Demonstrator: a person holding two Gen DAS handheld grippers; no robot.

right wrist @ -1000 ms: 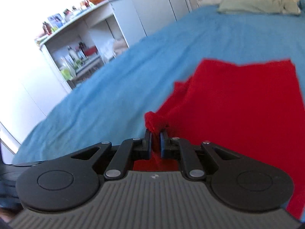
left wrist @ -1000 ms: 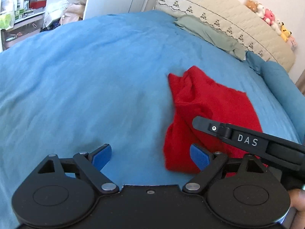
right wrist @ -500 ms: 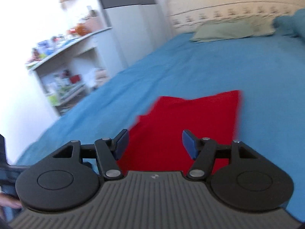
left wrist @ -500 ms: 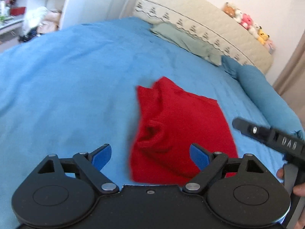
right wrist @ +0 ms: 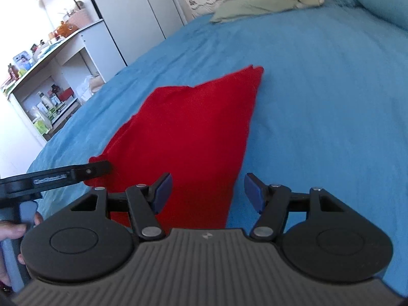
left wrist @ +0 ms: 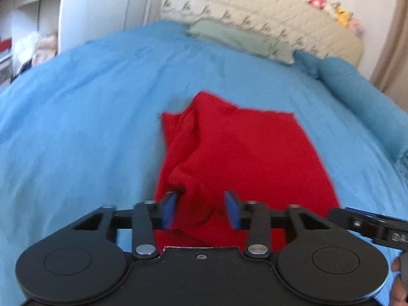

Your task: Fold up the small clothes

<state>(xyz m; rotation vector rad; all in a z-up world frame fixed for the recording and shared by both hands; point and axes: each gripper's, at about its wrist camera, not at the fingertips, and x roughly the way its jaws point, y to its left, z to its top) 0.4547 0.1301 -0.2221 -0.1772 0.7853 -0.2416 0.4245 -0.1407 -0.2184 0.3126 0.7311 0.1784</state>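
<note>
Both grippers gape over red cloth [left wrist: 242, 153]; blurred pillow [left wrist: 229, 38] seemingly behind.

A home bedroom: a blue-covered bed [left wrist: 89, 117], quilted headboard [left wrist: 255, 7] topped with plush toys [left wrist: 329, 2], cluttered white shelves [right wrist: 48, 94] alongside.

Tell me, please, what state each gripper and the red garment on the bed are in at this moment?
left gripper: open, fingers either side of a bunched ridge of cloth, not closed on it.
right gripper: open, holding nothing, over the garment's near right edge.
red garment: lying on the blue bedcover, right part flat, left side rumpled.
</note>
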